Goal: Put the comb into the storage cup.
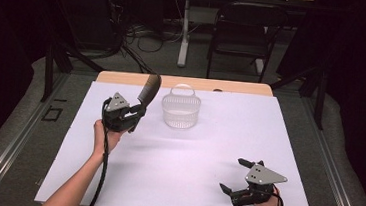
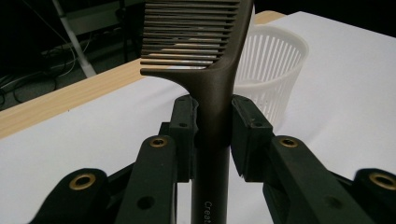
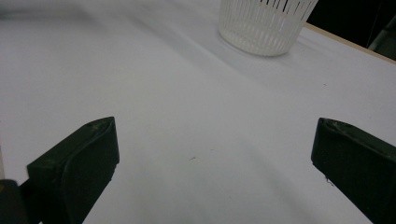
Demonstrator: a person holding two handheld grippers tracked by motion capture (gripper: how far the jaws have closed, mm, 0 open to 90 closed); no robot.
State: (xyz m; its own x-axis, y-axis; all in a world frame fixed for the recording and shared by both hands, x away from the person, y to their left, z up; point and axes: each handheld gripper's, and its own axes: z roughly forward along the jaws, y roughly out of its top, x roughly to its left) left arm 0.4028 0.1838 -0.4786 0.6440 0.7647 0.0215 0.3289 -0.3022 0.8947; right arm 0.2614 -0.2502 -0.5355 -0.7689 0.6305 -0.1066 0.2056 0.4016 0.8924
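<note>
A dark brown comb (image 1: 150, 89) stands upright and tilted in my left gripper (image 1: 139, 111), which is shut on its handle at the left of the table. In the left gripper view the pads (image 2: 246, 122) press both sides of the comb's handle (image 2: 214, 100), with the teeth pointing left above the jaws. A white slatted basket (image 1: 181, 110) with a raised handle stands just right of the comb, apart from it. My right gripper (image 1: 233, 175) rests near the table's front right edge, open, with bare white sheet between its fingers (image 3: 79, 158).
A white sheet (image 1: 207, 150) covers the wooden table (image 1: 123, 77), whose far edge shows bare wood. The basket (image 3: 264, 25) sits far ahead of the right gripper. Behind the table stand a black chair (image 1: 242, 35), a table leg and floor cables.
</note>
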